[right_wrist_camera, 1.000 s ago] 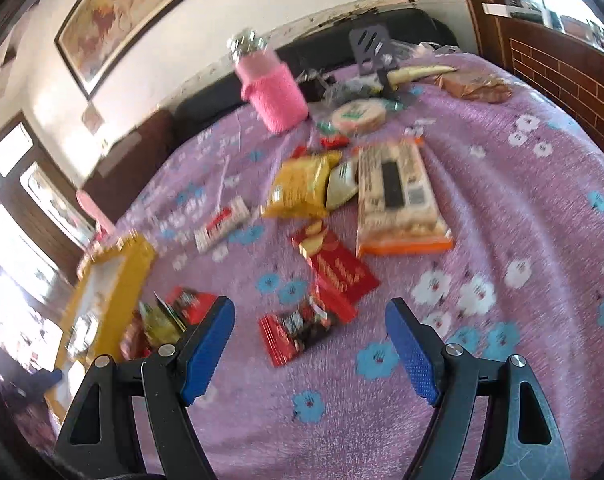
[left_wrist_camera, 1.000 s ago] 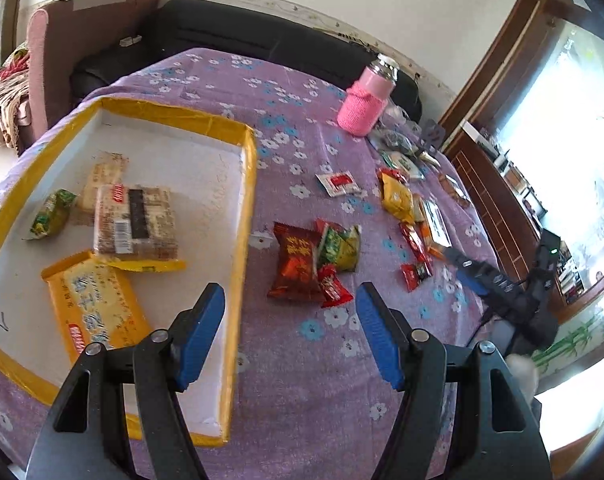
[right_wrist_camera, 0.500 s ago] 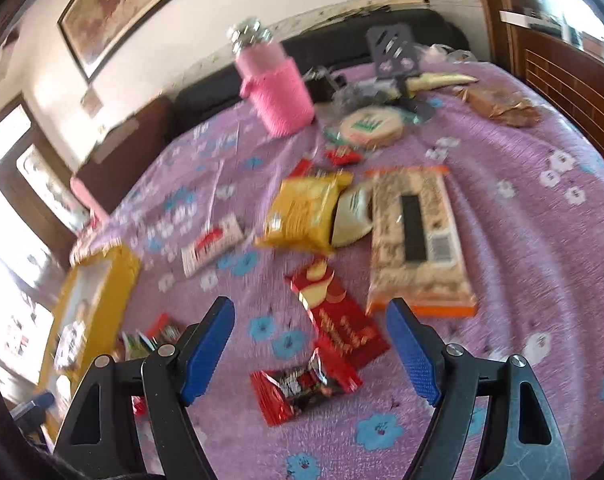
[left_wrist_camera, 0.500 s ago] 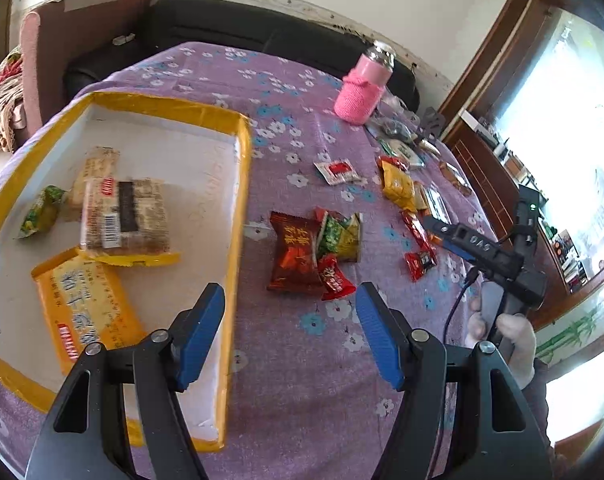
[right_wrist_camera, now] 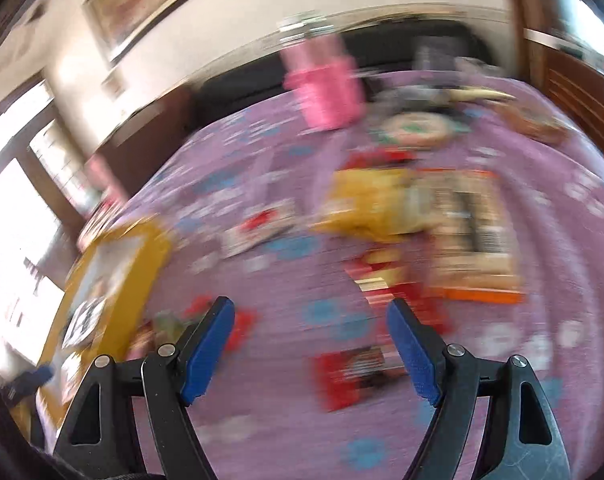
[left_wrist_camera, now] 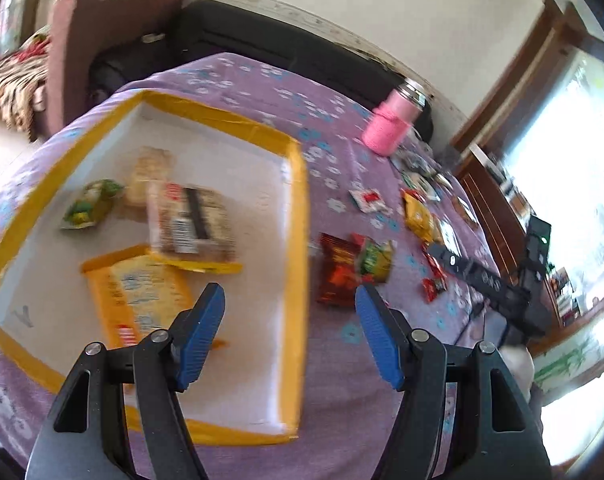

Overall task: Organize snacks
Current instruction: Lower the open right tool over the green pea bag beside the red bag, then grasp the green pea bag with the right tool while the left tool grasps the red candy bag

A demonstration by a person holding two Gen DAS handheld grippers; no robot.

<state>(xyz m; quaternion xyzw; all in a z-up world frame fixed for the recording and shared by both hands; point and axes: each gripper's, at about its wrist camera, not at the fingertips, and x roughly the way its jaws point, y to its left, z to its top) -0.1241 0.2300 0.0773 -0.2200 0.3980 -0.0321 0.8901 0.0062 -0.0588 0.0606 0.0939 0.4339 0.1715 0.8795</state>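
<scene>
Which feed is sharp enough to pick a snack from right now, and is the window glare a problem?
Left wrist view: mild blur, tray and red packet readable, window blown out at right. Right wrist view: heavy motion smear, red packet barely legible.

A matt woven cloth [left_wrist_camera: 261, 92] — purple, printed with flowers — is being shown draped over the table. The tray [left_wrist_camera: 297, 208] is being seen as matt white board edged in glossy yellow tape. Snack packets [left_wrist_camera: 342, 272] are being rendered as shiny crinkled foil and plastic film. The flask [left_wrist_camera: 390, 128] is being wrapped in a pink knitted sleeve under a bright metal cap. Ribbed blue pads [left_wrist_camera: 199, 332] are being carried on the matt black plastic tongs, fastened with metal pins.
</scene>
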